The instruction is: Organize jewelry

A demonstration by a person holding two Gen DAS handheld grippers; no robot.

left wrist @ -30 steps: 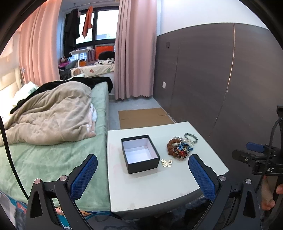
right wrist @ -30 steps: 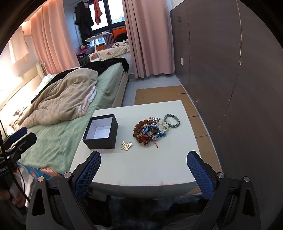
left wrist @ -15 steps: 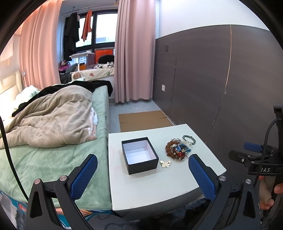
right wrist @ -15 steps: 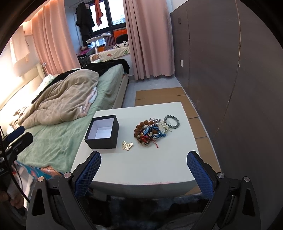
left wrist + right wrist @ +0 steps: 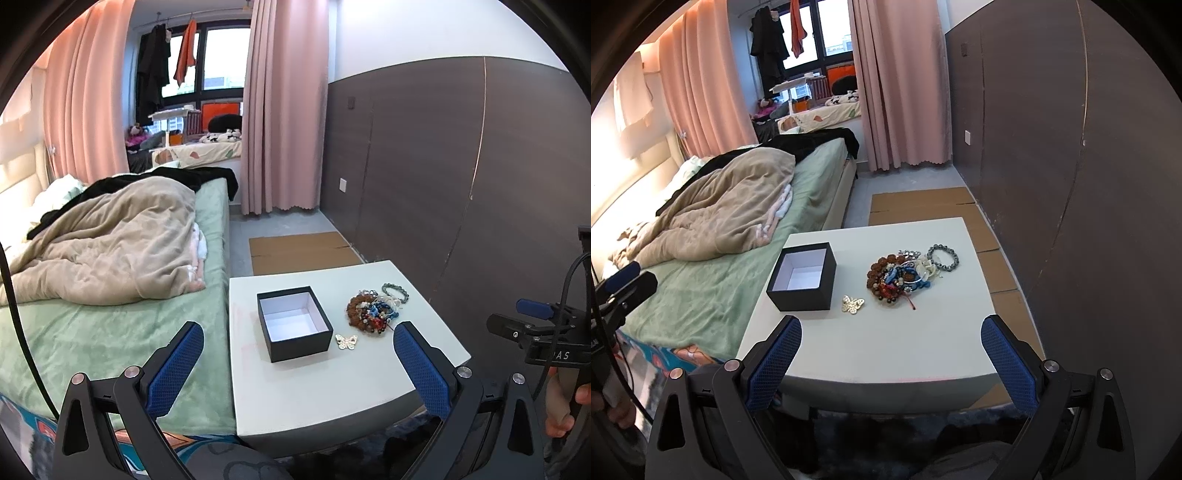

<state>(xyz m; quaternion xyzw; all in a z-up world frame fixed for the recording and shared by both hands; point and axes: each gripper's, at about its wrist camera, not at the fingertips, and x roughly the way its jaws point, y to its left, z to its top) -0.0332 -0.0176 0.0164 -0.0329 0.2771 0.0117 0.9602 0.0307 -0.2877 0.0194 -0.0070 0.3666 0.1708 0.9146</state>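
Note:
An open black box with a white inside stands on a white table. To its right lies a heap of bead bracelets, with a grey bead bracelet at the far edge of the heap. A gold butterfly brooch lies between box and heap. My left gripper and right gripper are both open and empty, held back from the table's near edge.
A bed with a green sheet and beige blanket lies left of the table. A dark panelled wall stands to the right. Flat cardboard lies on the floor beyond the table.
Both views have pulled back and lifted slightly; the table and jewelry look a little smaller. Both grippers stay open and nothing on the table has moved.

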